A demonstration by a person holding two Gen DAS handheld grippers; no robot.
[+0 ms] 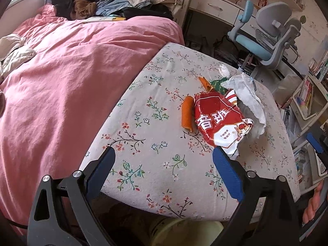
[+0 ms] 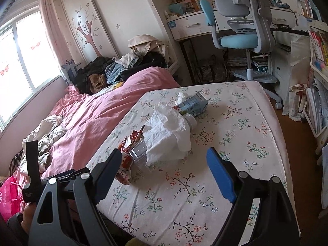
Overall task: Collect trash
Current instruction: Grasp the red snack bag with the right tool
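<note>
Bright daylight from window (image 2: 18,61), fisheye-bent edges, dark corners

Snack bag (image 1: 222,121) lies on the mattress (image 1: 155,143), tissue (image 1: 246,94) right of it.

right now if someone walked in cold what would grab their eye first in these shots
Probably the litter heap on the floral sheet: a red snack bag beside an orange wrapper, with crumpled white tissue draped over the pile. Next, the big pink duvet covering the bed's window side. Both the left gripper and right gripper sit open, short of the heap.
</note>
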